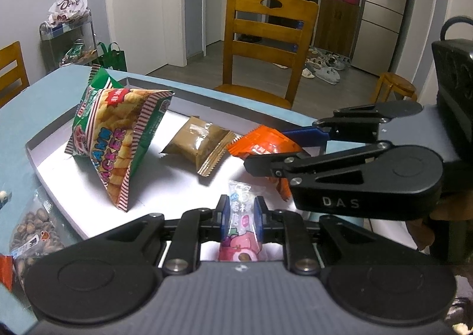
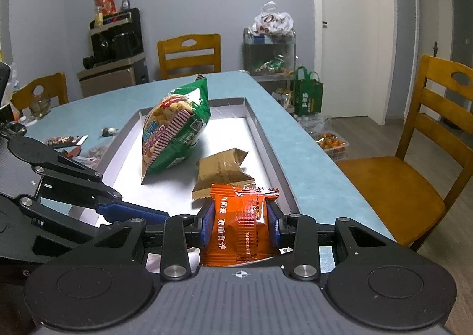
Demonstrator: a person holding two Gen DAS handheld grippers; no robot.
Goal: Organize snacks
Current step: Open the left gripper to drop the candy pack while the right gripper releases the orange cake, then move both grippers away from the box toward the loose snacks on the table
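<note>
Orange packet [image 2: 241, 225] clamped between right gripper [image 2: 241, 225] pads, long axis running away from the camera, serrated end pointing toward the tray's far end, over the near end of the grey tray [image 2: 260, 130]. Brown packet [image 2: 221, 175] just beyond it; green cracker bag [image 2: 174, 133] farther in, propped up. Left gripper [image 1: 241, 218] pinches a clear pink candy sachet [image 1: 241, 225] lengthwise over the tray's near edge.

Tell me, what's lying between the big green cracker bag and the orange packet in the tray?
A small brown packet lies between the green cracker bag and the orange packet, which the right gripper clamps. Both views show it.
</note>
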